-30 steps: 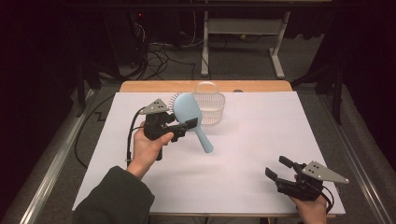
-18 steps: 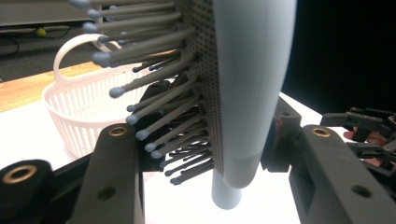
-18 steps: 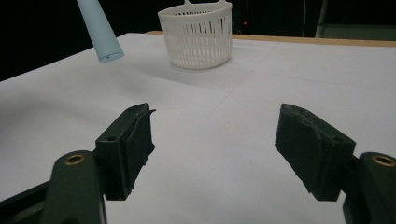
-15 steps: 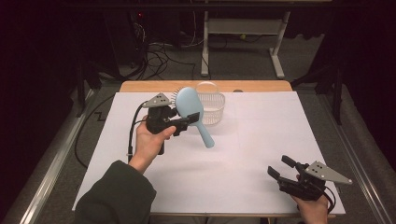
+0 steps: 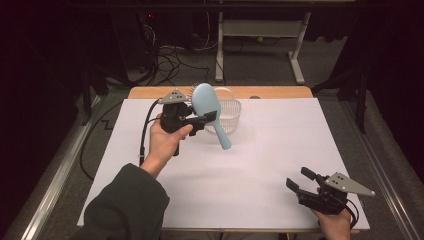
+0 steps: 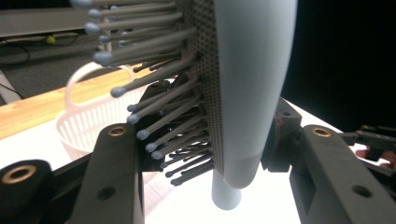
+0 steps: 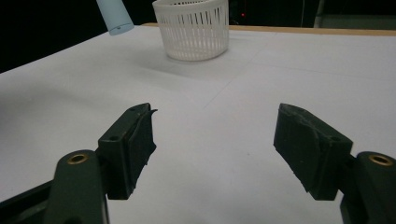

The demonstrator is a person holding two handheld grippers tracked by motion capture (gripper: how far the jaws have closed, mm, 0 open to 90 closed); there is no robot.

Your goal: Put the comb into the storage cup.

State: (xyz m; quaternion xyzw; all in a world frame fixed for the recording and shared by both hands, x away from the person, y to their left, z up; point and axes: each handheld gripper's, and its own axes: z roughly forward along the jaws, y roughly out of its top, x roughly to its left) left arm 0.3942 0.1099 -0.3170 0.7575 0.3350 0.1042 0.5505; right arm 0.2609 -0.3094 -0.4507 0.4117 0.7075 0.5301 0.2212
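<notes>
Two grippers are working over the white-covered table (image 5: 260,165): the left gripper (image 5: 207,119) is clamping a pale blue plastic paddle hairbrush (image 5: 209,107) by its head, lifted beside the white slotted plastic basket (image 5: 229,114); the right gripper (image 5: 298,182) is resting near the table's front edge, jaws apart, holding nothing.

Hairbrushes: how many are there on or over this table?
1. The light-blue plastic paddle hairbrush is held in the air by the left tongs, shut on it, just in front of the white slotted plastic basket. The basket's inside is partly hidden.
</notes>
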